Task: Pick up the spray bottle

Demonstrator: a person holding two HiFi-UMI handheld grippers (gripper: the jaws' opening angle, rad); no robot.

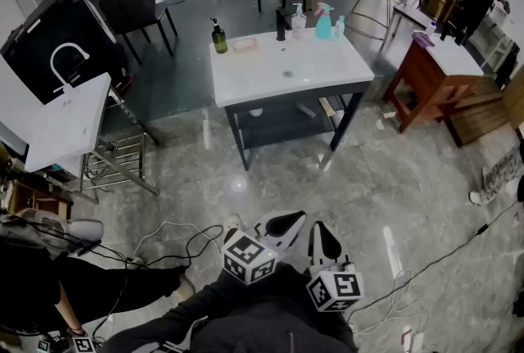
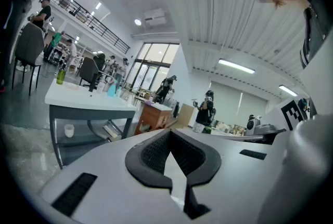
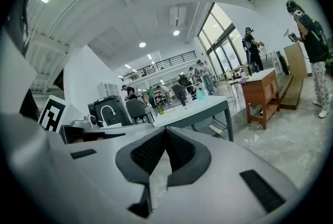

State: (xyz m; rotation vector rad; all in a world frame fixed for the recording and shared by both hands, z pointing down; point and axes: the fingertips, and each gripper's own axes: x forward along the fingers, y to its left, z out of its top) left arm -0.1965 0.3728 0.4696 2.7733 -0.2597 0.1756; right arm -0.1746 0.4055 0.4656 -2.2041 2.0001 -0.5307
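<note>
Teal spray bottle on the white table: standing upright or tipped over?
Upright. The teal spray bottle stands on its base near the far edge of the white table, trigger head on top.

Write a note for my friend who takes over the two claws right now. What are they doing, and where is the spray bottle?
Left claw: shut, nothing in it.
Right claw: shut, nothing in it, held beside the left one.
Spray bottle: the teal one, upright at the far edge of the white table, next to other bottles.
Done: nothing yet. The spray bottle is untouched and both claws are well short of the table.
Left to do: walk up to the table, open one claw (probably the right), close it on the spray bottle and lift.
</note>
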